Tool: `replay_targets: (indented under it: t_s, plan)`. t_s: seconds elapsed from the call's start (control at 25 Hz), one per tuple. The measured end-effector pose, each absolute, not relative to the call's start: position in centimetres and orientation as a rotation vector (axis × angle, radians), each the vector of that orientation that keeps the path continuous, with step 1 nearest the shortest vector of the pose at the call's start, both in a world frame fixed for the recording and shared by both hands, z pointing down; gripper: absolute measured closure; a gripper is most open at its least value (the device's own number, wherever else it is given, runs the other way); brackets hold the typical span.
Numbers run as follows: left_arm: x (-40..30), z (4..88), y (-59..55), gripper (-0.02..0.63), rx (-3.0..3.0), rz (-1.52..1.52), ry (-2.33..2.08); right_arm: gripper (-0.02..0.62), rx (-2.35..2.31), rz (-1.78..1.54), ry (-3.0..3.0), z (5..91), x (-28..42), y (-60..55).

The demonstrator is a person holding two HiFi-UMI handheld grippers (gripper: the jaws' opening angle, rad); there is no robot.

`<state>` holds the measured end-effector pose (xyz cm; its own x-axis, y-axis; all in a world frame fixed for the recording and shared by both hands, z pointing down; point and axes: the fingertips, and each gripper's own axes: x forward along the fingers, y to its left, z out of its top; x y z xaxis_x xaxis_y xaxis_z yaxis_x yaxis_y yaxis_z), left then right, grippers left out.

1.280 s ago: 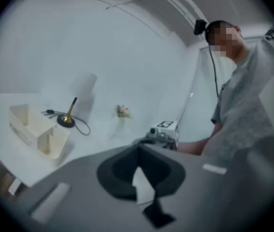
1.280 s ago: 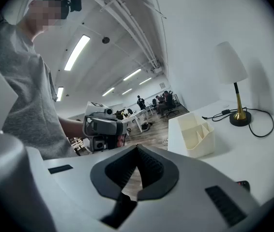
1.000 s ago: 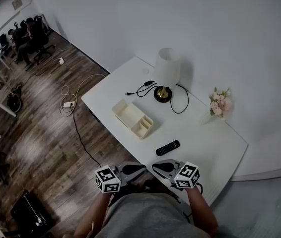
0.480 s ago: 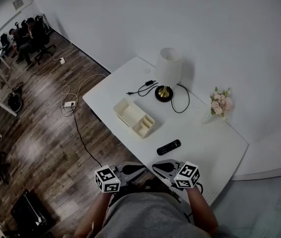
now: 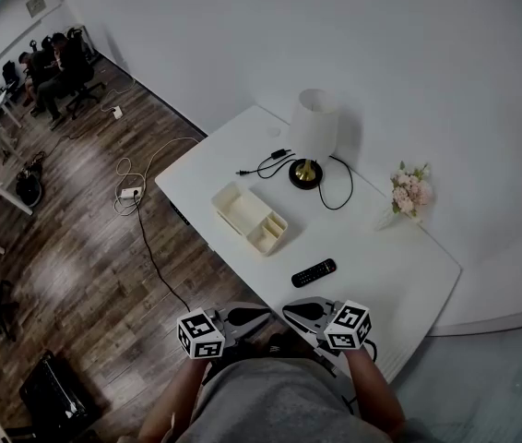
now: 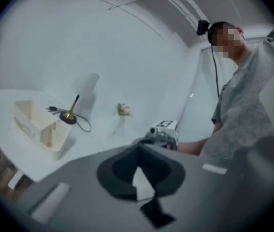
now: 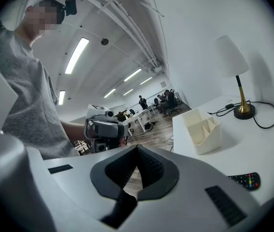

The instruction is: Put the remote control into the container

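A black remote control (image 5: 313,273) lies on the white table (image 5: 381,275), near its front edge; its button end (image 7: 246,180) shows at the right of the right gripper view. A cream container (image 5: 249,218) with divided compartments stands left of the remote and is also seen as the cream container (image 6: 40,124) (image 7: 204,129). My left gripper (image 5: 259,314) and right gripper (image 5: 290,310) are held close to my body, tips facing each other, short of the table. Both are shut with nothing between the jaws.
A white-shaded lamp (image 5: 311,137) with a brass base and black cable (image 5: 261,168) stands at the back of the table. A small vase of pink flowers (image 5: 407,192) is at the right. Left of the table lie wooden floor, cords and distant office chairs (image 5: 58,72).
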<state>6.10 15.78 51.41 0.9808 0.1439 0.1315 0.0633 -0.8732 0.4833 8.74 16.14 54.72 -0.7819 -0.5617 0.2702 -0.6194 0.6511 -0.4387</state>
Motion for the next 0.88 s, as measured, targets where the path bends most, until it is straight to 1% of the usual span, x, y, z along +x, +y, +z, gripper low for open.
replay_targets:
  t_s: [0.56, 0.68, 0.88]
  plan:
    - [6.2, 52.5, 16.1, 0.606, 2.607, 0.267, 0.139, 0.58, 1.055, 0.876, -2.696, 56.7, 10.1, 16.7]
    - [6.2, 52.8, 16.1, 0.606, 2.594, 0.279, 0.147, 0.58, 1.138, 0.901, -2.526, 59.8, 12.0, 16.4]
    - [6.2, 53.1, 16.0, 0.606, 2.573, 0.287, 0.184, 0.58, 1.253, 1.003, -2.112, 67.7, 16.3, 16.6]
